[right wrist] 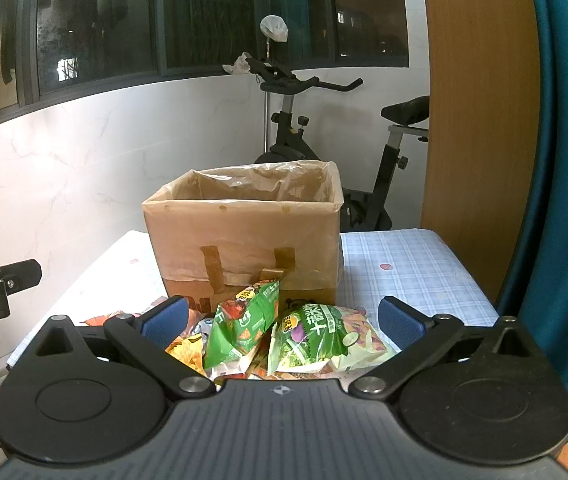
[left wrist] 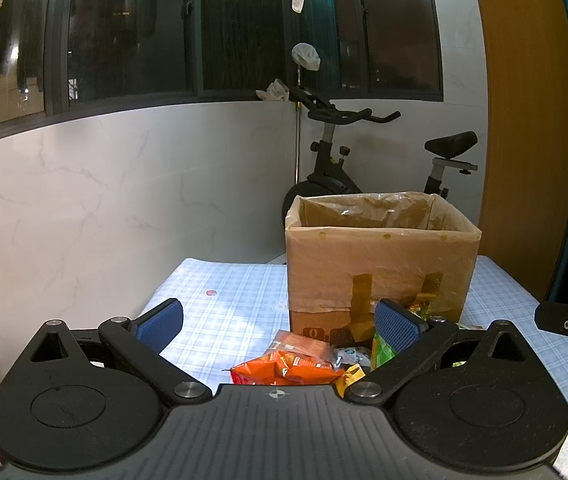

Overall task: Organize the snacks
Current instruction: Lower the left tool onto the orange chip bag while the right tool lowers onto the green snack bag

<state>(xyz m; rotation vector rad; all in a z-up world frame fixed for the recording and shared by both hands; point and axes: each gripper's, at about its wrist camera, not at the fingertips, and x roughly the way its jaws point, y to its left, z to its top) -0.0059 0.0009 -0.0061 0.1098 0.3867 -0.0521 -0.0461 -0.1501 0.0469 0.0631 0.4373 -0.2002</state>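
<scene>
Both grippers hang spread and empty: the right gripper has the green snack bags lying low-centre between its fingers, nearer than the left gripper, with the lined cardboard box straight behind at frame centre.

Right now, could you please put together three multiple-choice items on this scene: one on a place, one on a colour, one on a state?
1. Where do the snack bags lie?
A. inside the box
B. on the table in front of the box
C. on the floor

2. What colour are the pads on the fingers?
A. blue
B. red
C. white

3. How is the right gripper?
A. shut on a bag
B. open, holding nothing
C. shut, empty

Answers: 1 B, the bags sit on the checked tablecloth before the cardboard box. 2 A, both pads are blue. 3 B, its fingers stand wide apart above the bags.
</scene>
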